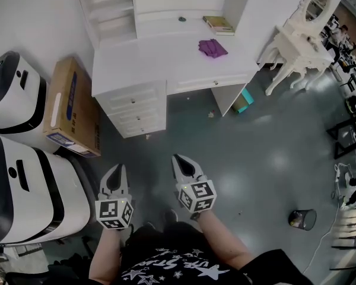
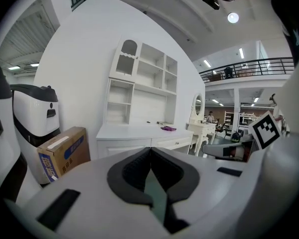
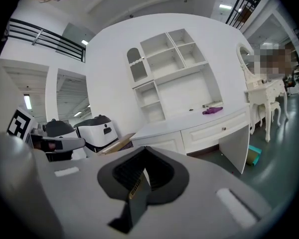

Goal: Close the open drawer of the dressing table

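Note:
The white dressing table (image 1: 166,58) stands against the wall, well ahead of both grippers across the grey floor. It has a stack of small drawers (image 1: 135,108) at its left and a wide drawer (image 1: 216,81) under the top; their fronts look about flush. A purple cloth (image 1: 212,47) and a book (image 1: 218,24) lie on top. My left gripper (image 1: 115,171) and right gripper (image 1: 179,159) are held side by side, both pointing at the table, both shut and empty. The table (image 2: 139,133) shows past the left gripper (image 2: 150,149), and the wide drawer (image 3: 217,130) past the right gripper (image 3: 145,149).
A cardboard box (image 1: 71,108) leans beside the table's left end, with two white and black machines (image 1: 15,94) to its left. An ornate white vanity with an oval mirror (image 1: 299,37) stands at the right. A teal item (image 1: 244,101) lies under the desk; a black bin (image 1: 301,218) sits at the right.

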A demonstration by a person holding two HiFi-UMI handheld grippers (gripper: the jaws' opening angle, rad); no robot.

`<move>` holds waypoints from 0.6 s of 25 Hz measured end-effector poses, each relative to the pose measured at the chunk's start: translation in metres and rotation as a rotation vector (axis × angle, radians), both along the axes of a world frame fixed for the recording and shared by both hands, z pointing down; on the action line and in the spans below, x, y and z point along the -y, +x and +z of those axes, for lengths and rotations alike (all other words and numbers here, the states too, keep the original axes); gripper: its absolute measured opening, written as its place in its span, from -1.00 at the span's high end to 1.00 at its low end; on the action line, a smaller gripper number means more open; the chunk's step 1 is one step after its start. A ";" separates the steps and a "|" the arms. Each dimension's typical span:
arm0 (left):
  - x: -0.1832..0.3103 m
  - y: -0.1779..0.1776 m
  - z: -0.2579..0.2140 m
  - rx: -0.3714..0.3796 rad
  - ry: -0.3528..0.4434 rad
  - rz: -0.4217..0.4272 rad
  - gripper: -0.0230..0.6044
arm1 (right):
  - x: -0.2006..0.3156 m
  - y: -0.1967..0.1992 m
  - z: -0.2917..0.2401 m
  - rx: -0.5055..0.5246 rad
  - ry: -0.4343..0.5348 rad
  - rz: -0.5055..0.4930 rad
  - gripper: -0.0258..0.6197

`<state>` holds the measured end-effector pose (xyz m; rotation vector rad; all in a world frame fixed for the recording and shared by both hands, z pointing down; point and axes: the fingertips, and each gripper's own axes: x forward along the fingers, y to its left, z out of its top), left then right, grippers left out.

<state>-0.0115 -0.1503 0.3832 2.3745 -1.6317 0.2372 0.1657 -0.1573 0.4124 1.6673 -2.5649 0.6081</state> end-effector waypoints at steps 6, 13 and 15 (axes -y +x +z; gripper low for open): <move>-0.016 0.000 -0.015 -0.023 0.042 0.023 0.90 | -0.026 -0.018 -0.016 -0.034 0.037 -0.064 0.91; -0.071 -0.027 -0.020 -0.046 0.044 0.027 0.90 | -0.084 -0.053 -0.024 -0.077 0.025 -0.083 0.91; -0.089 -0.035 -0.023 -0.067 0.044 0.025 0.90 | -0.102 -0.064 -0.031 -0.083 0.042 -0.087 0.91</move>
